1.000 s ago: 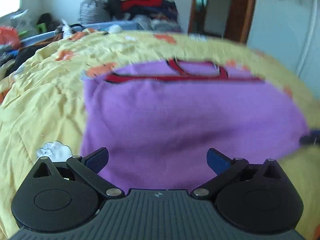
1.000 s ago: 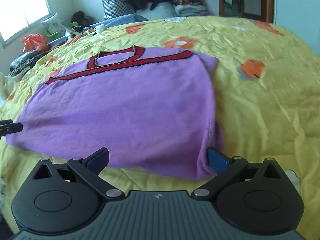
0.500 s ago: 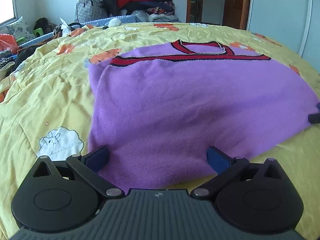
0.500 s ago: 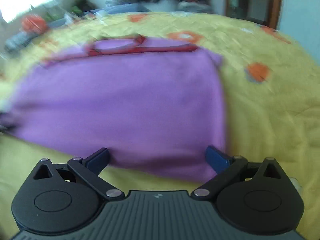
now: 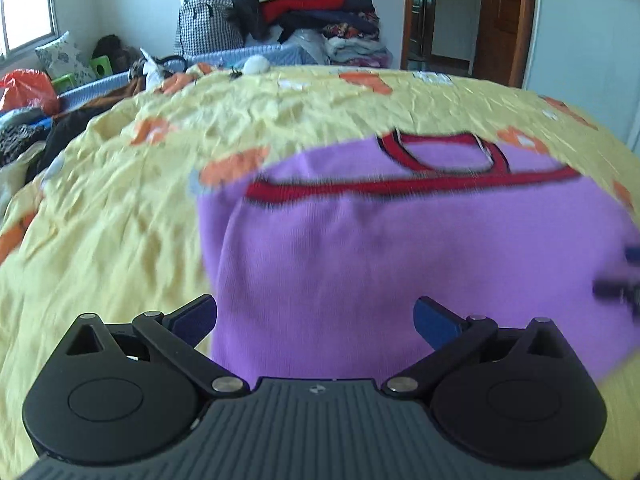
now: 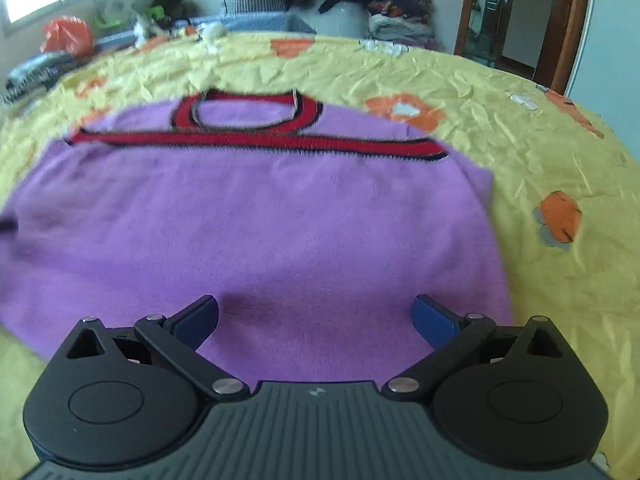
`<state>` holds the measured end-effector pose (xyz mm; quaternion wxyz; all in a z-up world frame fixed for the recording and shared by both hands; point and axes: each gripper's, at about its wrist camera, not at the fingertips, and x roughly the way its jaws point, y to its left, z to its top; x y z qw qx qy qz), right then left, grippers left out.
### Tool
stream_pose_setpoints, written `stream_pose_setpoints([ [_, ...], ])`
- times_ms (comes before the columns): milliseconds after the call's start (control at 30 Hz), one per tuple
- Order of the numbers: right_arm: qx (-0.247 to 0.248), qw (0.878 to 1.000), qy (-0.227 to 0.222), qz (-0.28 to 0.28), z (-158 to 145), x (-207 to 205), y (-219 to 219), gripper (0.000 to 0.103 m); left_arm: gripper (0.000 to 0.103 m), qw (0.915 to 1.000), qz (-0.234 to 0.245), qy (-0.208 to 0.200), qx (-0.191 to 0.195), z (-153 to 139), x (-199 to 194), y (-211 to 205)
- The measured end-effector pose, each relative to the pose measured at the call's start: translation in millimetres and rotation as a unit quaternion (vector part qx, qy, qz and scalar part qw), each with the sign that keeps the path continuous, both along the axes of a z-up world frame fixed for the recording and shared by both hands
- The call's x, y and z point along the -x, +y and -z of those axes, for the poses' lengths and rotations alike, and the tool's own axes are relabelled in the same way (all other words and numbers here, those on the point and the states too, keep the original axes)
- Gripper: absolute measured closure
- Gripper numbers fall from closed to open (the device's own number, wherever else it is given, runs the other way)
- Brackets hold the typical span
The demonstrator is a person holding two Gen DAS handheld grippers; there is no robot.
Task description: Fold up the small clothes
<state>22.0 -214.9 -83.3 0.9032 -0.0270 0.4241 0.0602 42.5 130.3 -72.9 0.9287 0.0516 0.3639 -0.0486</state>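
A purple knit top with a red, black-edged collar and chest stripe lies flat on a yellow flowered bedspread. My left gripper hovers open over the top's lower left corner, nothing between its blue fingers. In the right wrist view the same top fills the middle, collar at the far end. My right gripper is open above the hem near the right side, holding nothing. The right gripper's fingertip shows blurred at the right edge of the left wrist view.
The bedspread stretches far and right of the top. Behind the bed rises a pile of clothes and a checked bag. A blue basket rim and an orange bag sit at left. A wooden door stands back right.
Both grippers have shifted over the top's near hem, and both views are now blurred by motion. The top lies as before; neither gripper has taken hold of it.
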Motion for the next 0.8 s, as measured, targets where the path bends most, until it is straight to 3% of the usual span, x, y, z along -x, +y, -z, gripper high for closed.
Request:
stream_pose_setpoints([
  [167,-0.01,1.0,-0.021,0.02,7,4,-20,0.0,0.0,0.9994,-0.017,0.032,-0.003,23,-40,-5],
  [233,-0.018,0.999,-0.019,0.021,7,5,-27,0.0,0.0,0.9996,-0.018,0.023,0.007,30,-40,-1],
  [367,-0.012,0.999,-0.006,0.033,6,4,-16,0.0,0.0,0.9994,-0.021,0.024,0.016,30,-40,4],
  [433,-0.009,0.997,-0.03,0.072,8,18,-10,0.0,0.0,0.999,-0.027,0.028,0.023,27,-40,6],
  [467,-0.001,0.997,-0.044,0.064,9,20,-8,0.0,0.0,0.9988,-0.029,0.027,0.03,24,-38,7],
  [567,-0.023,0.996,-0.024,0.083,0,14,-12,0.0,0.0,0.9984,-0.033,0.011,0.045,11,-31,11],
  [633,-0.044,0.991,-0.075,0.098,-10,25,-8,0.0,0.0,0.998,-0.028,0.014,0.054,7,-33,10],
  [700,-0.05,0.99,-0.104,0.075,-13,28,4,0.0,0.0,0.9986,-0.029,0.015,0.042,9,-38,5],
  [800,-0.039,0.997,-0.051,0.05,-6,11,16,0.0,0.0,0.9986,-0.027,0.029,0.034,20,-47,-1],
])
